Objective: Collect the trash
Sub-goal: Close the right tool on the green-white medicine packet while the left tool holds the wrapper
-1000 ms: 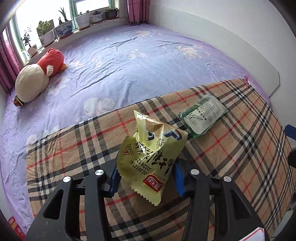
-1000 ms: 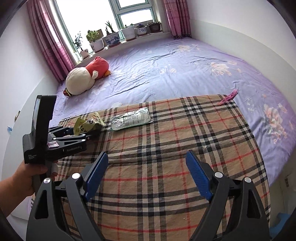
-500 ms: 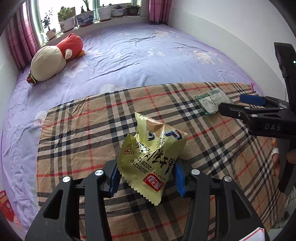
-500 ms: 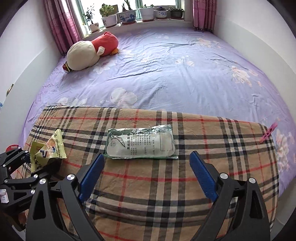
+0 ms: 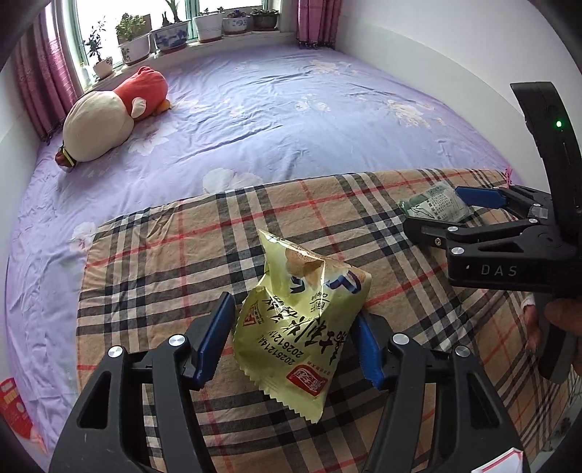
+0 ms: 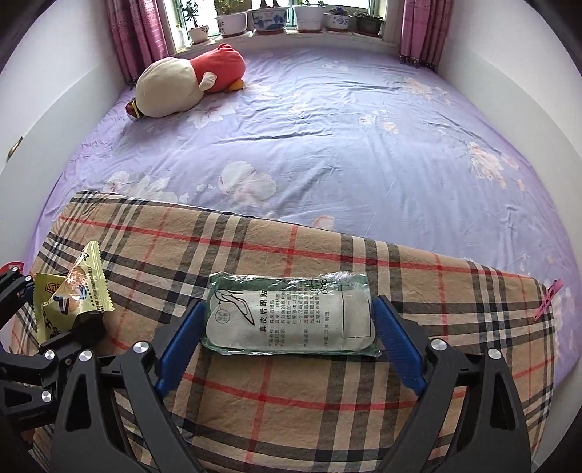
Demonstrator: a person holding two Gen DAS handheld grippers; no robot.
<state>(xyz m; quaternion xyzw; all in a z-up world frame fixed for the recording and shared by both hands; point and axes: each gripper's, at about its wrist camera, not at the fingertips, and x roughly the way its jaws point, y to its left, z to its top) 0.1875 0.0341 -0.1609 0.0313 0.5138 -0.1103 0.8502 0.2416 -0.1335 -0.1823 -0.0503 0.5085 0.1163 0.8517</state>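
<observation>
A yellow snack bag (image 5: 302, 313) stands crumpled on the plaid blanket (image 5: 174, 262) between the fingers of my left gripper (image 5: 291, 309). Its jaws are opening, and a thin gap shows at the left pad. The same bag (image 6: 72, 291) shows at the far left of the right wrist view. A clear green packet with a white insole (image 6: 291, 320) lies flat on the blanket (image 6: 291, 400). My right gripper (image 6: 290, 303) straddles it lengthwise, its jaws closing, a pad at each end, the packet unbent. In the left wrist view, that gripper (image 5: 433, 207) is around the packet (image 5: 436, 203).
The blanket covers the near end of a bed with a purple sheet (image 6: 345, 145). A red and cream plush toy (image 6: 189, 80) lies at the far left. A pink clothespin (image 6: 549, 294) sits at the blanket's right corner. Potted plants (image 6: 269, 18) line the window sill.
The left jaws have widened around the snack bag. My right gripper has swung in and sunk over the green packet, which now lies between its fingers, and it has come into the left wrist view.
</observation>
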